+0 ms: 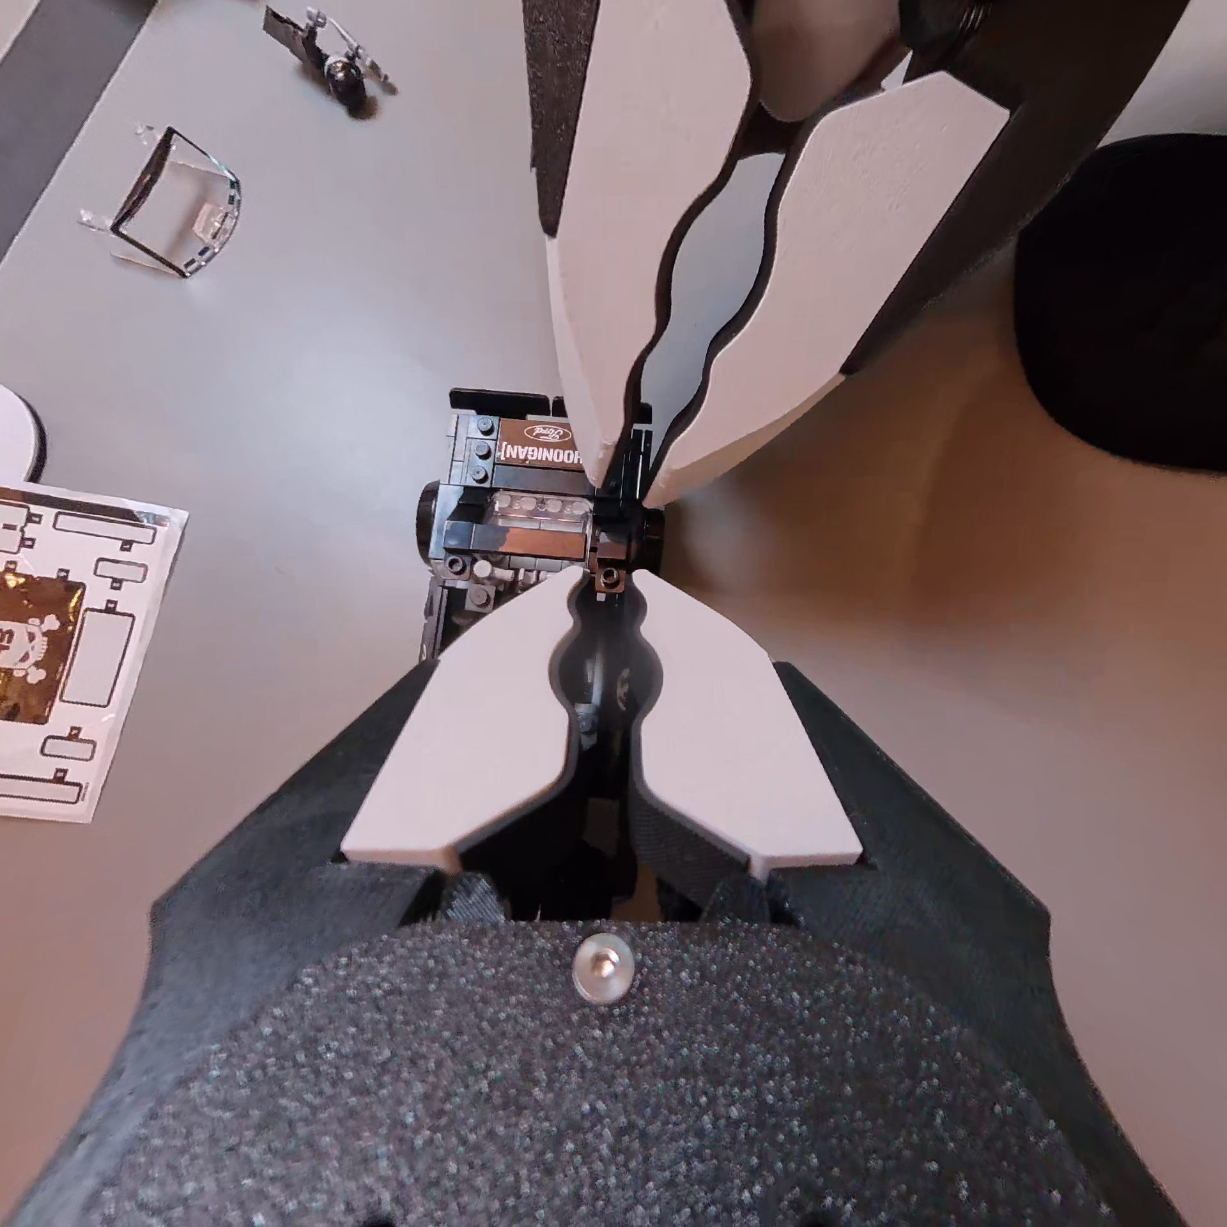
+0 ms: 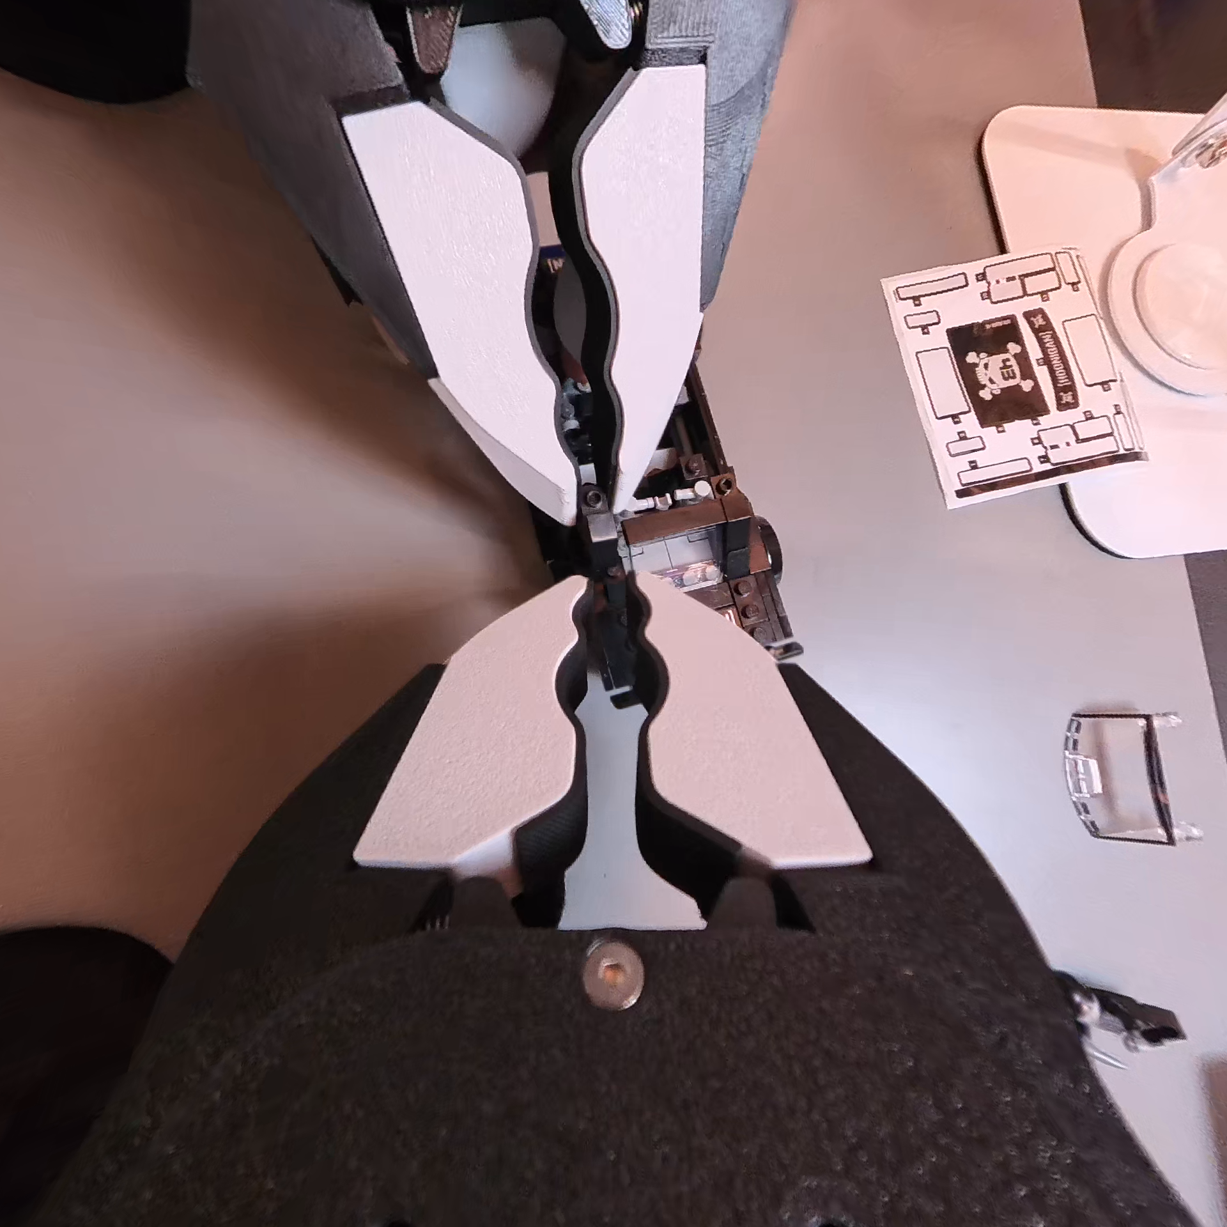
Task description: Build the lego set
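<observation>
Gripping black lego car [image 1: 518, 524] — between both jaws, tip-to-tip

Printed lettering on car [image 1: 531, 491], sticker sheet [image 2: 1016, 378]

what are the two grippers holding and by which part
Both grip the black lego car at the same side edge. The left gripper pinches a small dark piece there; the right gripper clamps the black edge next to it, tips facing.

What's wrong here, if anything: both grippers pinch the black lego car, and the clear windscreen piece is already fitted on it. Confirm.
One error: the clear windscreen piece lies loose on the table, apart from the black lego car, as the left wrist view shows. Both grippers do pinch the car.
</observation>
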Action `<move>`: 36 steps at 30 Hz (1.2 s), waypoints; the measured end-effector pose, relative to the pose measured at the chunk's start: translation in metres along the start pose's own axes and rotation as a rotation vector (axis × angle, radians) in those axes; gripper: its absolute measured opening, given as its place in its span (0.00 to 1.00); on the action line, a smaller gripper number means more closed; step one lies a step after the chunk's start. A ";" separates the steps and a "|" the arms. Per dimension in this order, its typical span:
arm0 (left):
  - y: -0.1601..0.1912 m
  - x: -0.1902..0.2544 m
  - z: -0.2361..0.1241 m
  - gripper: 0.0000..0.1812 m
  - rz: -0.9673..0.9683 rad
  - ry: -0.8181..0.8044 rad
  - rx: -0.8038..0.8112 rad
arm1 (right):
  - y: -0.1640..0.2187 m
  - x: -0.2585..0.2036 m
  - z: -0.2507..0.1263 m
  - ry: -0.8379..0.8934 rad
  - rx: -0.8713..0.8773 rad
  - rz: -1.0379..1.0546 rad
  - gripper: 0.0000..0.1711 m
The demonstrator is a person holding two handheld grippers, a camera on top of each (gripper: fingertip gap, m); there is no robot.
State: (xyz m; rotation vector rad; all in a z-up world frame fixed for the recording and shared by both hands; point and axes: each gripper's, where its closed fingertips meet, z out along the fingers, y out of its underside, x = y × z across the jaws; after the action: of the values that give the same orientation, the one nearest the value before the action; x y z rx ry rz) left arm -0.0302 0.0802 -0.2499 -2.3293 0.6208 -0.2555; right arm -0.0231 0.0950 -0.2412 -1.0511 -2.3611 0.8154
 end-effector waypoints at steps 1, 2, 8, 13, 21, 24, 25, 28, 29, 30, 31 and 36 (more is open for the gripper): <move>0.000 0.000 0.000 0.04 -0.006 -0.008 -0.002 | 0.001 0.002 -0.001 0.003 -0.002 -0.002 0.05; 0.000 0.000 0.001 0.04 -0.012 -0.015 -0.003 | 0.001 0.006 -0.003 0.010 -0.001 -0.004 0.05; -0.001 -0.002 0.002 0.04 -0.037 -0.044 0.007 | 0.013 0.043 -0.010 -0.012 -0.010 0.040 0.18; -0.001 -0.002 0.001 0.04 -0.050 -0.060 0.014 | 0.010 0.049 0.005 -0.242 0.032 0.209 0.26; 0.000 -0.003 -0.002 0.05 -0.063 -0.077 0.023 | 0.009 0.028 0.009 -0.347 0.034 0.223 0.24; 0.000 -0.002 -0.001 0.05 -0.060 -0.078 0.023 | 0.008 0.020 0.007 -0.345 0.044 0.227 0.22; 0.000 -0.001 0.000 0.04 -0.060 -0.082 0.024 | 0.008 0.019 0.006 -0.343 0.051 0.226 0.22; 0.001 -0.001 0.001 0.05 -0.058 -0.090 0.020 | 0.007 0.033 0.001 -0.282 0.082 0.239 0.22; 0.001 0.000 0.001 0.05 -0.057 -0.092 0.021 | 0.008 0.041 0.000 -0.250 0.081 0.246 0.23; 0.001 0.000 0.001 0.05 -0.059 -0.097 0.023 | 0.011 0.049 0.001 -0.222 0.068 0.247 0.24; 0.000 -0.001 0.001 0.05 -0.062 -0.099 0.025 | 0.014 0.053 0.004 -0.213 0.054 0.246 0.26; 0.001 -0.002 0.000 0.05 -0.079 -0.107 0.036 | 0.016 0.041 0.019 -0.351 0.014 0.281 0.30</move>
State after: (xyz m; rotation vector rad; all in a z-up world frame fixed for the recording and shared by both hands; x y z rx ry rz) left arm -0.0317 0.0807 -0.2504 -2.3183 0.4680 -0.1755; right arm -0.0510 0.1292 -0.2602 -1.3476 -2.5157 1.2033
